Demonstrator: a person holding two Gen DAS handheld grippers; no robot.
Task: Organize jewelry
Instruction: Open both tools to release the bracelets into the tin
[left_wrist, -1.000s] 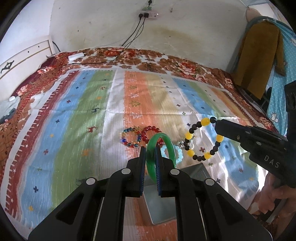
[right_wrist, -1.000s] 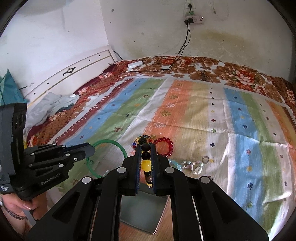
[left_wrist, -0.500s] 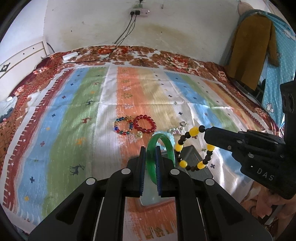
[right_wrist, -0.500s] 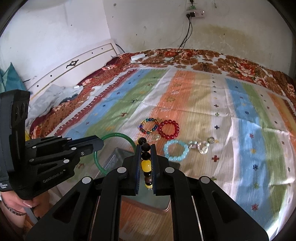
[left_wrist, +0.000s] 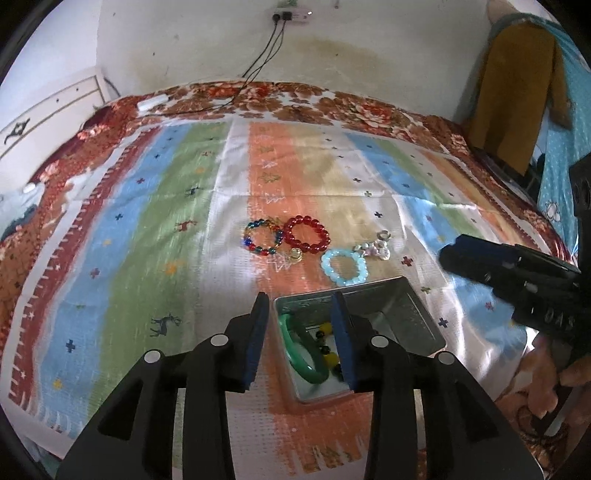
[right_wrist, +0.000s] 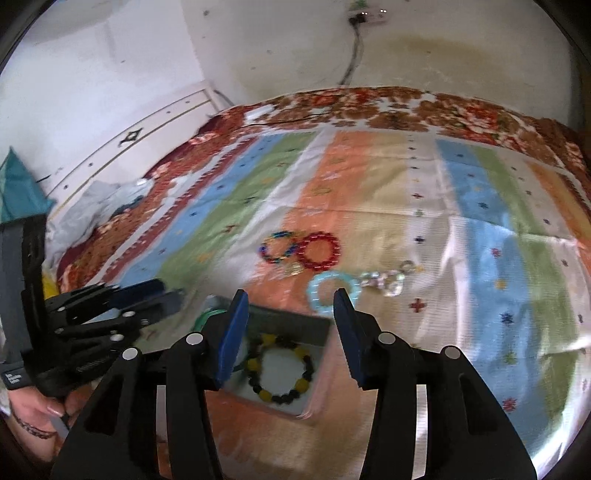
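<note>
Both tongs, left (left_wrist: 299, 332) and right (right_wrist: 288, 332), are opening empty over the tin (left_wrist: 417, 317): bangle (left_wrist: 306, 354) and beads (right_wrist: 282, 369) inside, four bracelets (left_wrist: 306, 234) left at the centre.

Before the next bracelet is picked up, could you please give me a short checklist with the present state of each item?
1. Green bangle lies inside the grey metal tin: ok.
2. Black-and-yellow bead bracelet lies in the same tin: ok.
3. Left tongs opening, nothing pressed between the pads: ok.
4. Right tongs opening, nothing held: ok.
5. Light blue bead bracelet, red bead bracelet and multicoloured bead bracelet are not in the tin: not ok.
6. Whether the small clear trinkets are one piece: cannot tell.
</note>
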